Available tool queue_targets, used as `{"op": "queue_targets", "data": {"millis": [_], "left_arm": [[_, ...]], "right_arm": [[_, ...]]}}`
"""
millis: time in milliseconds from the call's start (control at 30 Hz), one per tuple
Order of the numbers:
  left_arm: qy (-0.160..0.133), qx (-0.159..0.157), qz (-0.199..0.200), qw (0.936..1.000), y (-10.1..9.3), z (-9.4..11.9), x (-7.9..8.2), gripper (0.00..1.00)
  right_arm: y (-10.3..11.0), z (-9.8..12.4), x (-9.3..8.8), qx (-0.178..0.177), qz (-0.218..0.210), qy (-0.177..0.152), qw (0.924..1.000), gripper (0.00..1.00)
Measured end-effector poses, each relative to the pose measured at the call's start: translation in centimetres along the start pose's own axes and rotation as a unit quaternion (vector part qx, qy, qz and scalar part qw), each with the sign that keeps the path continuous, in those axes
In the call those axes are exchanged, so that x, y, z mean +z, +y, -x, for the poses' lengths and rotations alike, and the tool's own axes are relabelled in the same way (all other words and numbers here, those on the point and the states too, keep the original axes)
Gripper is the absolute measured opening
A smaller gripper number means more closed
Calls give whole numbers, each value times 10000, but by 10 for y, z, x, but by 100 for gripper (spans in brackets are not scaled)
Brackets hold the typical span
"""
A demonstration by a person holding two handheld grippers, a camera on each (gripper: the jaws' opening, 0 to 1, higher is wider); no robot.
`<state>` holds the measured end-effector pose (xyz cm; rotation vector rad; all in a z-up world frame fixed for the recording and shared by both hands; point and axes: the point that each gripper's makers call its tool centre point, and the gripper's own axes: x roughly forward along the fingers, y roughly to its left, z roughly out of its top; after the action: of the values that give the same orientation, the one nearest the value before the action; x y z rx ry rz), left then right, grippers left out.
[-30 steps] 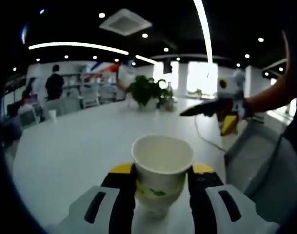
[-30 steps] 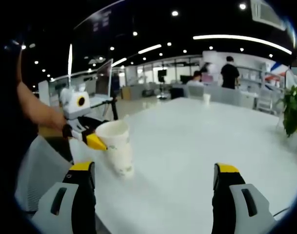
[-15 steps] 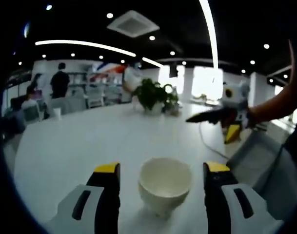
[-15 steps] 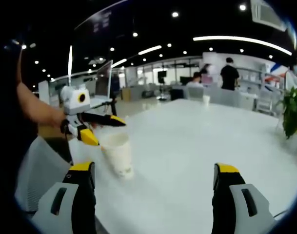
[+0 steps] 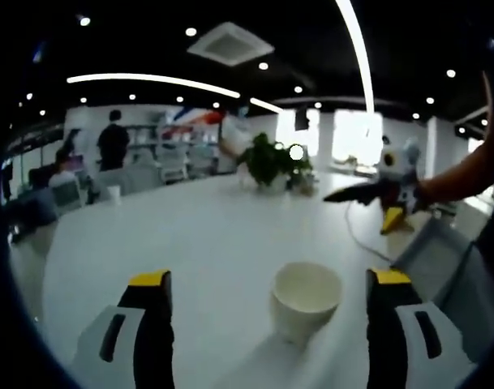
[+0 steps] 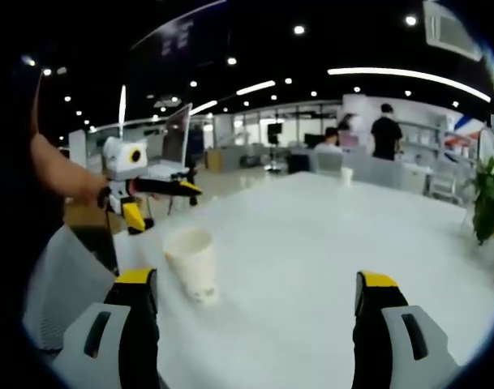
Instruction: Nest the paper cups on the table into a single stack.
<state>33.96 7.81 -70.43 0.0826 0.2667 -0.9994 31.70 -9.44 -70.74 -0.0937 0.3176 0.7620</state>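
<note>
A white paper cup (image 5: 306, 298) with a green print stands upright on the white table (image 5: 190, 235), between and just beyond the open jaws of my left gripper (image 5: 271, 284), which touch nothing. In the right gripper view the same cup (image 6: 191, 264) stands left of centre, with the left gripper (image 6: 161, 198) raised behind and above it. My right gripper (image 6: 255, 284) is open and empty over the table. In the left gripper view the right gripper (image 5: 368, 198) hovers at the right, held by a person's arm. A second small cup (image 5: 112, 193) stands far off on the table.
A potted plant (image 5: 267, 162) stands at the far side of the table, with a thin cable (image 5: 356, 235) trailing near it. Grey chair backs (image 5: 441, 267) line the near right edge. People (image 5: 113, 146) and desks fill the office behind. The far cup (image 6: 345, 172) is also in the right gripper view.
My left gripper opened and let go of the cup, then drew back and upward from it. The cup stays standing on the table. The right gripper stayed open.
</note>
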Motion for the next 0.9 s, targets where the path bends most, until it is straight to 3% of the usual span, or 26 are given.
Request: {"op": "queue_targets", "data": {"millis": [333, 700, 800, 900], "left_arm": [[200, 155, -249, 9994, 10, 15, -18, 98], [486, 89, -359, 9981, 4, 22, -42, 95], [600, 72, -374, 9975, 3, 22, -49, 94], [710, 43, -442, 9965, 2, 20, -56, 92]], "right_arm": [[6, -14, -1, 220, 36, -25, 9997, 100], [21, -33, -11, 495, 163, 102, 9986, 100], [22, -39, -19, 503, 487, 241, 9973, 100], [27, -43, -24, 574, 494, 312, 9966, 100]]}}
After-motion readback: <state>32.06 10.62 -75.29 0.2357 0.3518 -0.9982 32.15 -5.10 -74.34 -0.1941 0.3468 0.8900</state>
